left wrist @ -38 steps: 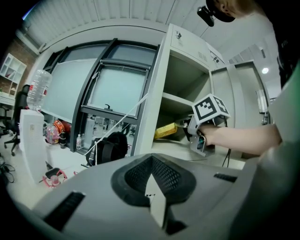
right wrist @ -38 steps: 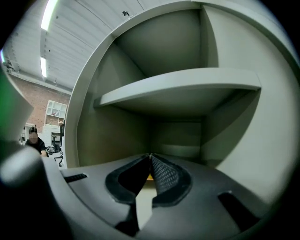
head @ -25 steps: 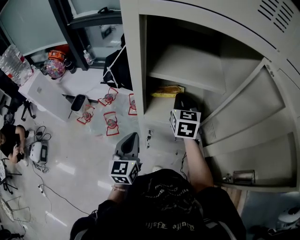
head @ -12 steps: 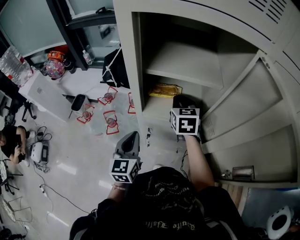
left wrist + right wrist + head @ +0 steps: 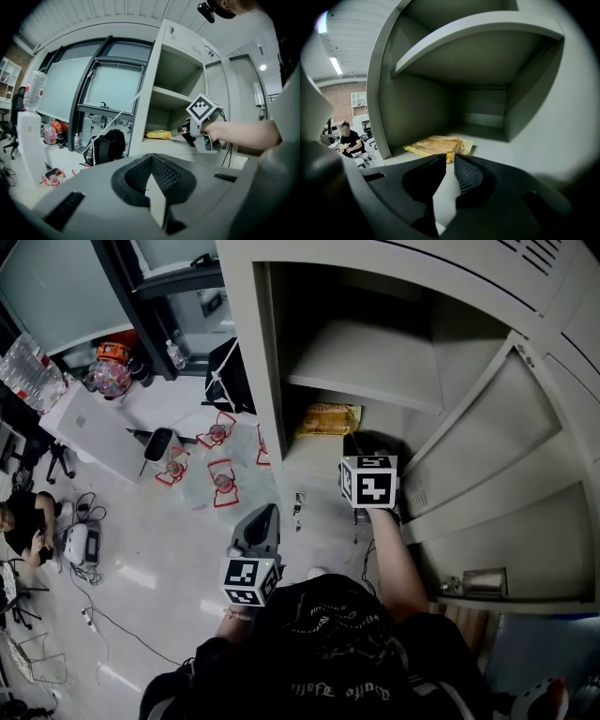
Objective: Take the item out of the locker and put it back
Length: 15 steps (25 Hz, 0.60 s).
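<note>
Right gripper view, nearest first: my right gripper (image 5: 449, 157) has its jaws a narrow slit apart, having just been opening. Nothing is clamped between them. Just beyond the tips lies the yellow snack packet (image 5: 436, 144), flat on the lower shelf (image 5: 497, 145) of the locker (image 5: 272, 381). I cannot tell whether the tips touch its near edge. The packet sits near the shelf's front edge, toward the left corner beside the locker's left wall. Behind it the shelf runs back to the rear wall, and the upper shelf (image 5: 478, 28) spans overhead.

Head view: my right gripper reaches into the lower compartment, with the packet ahead of it and slightly to its left. The locker door (image 5: 506, 456) stands swung out on the right.

Left gripper view: my left gripper (image 5: 151, 158) has its jaws closed tip to tip with nothing between them. It is held outside the locker, to the left of the opening and above the floor (image 5: 141, 568). It faces the compartment, where the packet is visible on the shelf.
</note>
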Each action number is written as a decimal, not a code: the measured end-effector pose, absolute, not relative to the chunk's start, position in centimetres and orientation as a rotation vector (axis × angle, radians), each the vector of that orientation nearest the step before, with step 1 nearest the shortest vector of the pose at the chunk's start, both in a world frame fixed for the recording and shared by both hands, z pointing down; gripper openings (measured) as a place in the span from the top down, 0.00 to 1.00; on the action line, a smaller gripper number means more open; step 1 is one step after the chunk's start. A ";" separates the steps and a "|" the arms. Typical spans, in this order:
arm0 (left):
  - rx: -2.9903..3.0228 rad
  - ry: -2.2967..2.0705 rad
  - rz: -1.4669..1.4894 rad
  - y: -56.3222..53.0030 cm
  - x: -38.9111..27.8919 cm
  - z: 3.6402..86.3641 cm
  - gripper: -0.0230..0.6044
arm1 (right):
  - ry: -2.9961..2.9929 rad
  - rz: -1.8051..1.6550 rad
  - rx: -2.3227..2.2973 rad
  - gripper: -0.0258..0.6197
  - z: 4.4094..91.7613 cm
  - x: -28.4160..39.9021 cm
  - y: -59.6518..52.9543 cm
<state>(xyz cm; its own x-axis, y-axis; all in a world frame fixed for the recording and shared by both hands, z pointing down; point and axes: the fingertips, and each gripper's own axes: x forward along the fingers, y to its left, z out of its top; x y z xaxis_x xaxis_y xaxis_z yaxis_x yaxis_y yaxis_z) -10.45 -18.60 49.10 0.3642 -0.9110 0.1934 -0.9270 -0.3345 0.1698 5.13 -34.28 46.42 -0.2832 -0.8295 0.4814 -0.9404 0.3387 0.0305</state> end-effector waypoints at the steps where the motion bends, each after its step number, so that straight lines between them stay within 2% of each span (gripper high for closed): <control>1: 2.378 -1.638 0.093 -18.6 -10.4 49.1 0.95 | -2.203 0.365 1.553 0.86 46.4 5.1 -34.2; 15: 2.395 -1.615 0.083 -18.5 -9.7 49.1 0.95 | -2.369 0.311 1.555 0.76 44.8 3.9 -29.2</control>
<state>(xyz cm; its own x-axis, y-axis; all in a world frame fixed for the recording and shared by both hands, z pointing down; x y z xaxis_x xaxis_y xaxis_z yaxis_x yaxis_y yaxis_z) -9.66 -18.54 49.13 0.3835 -0.9046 0.1862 -0.9189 -0.3536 0.1747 3.85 -29.22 44.83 -0.3755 -0.8561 0.3552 -0.9188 0.3942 -0.0212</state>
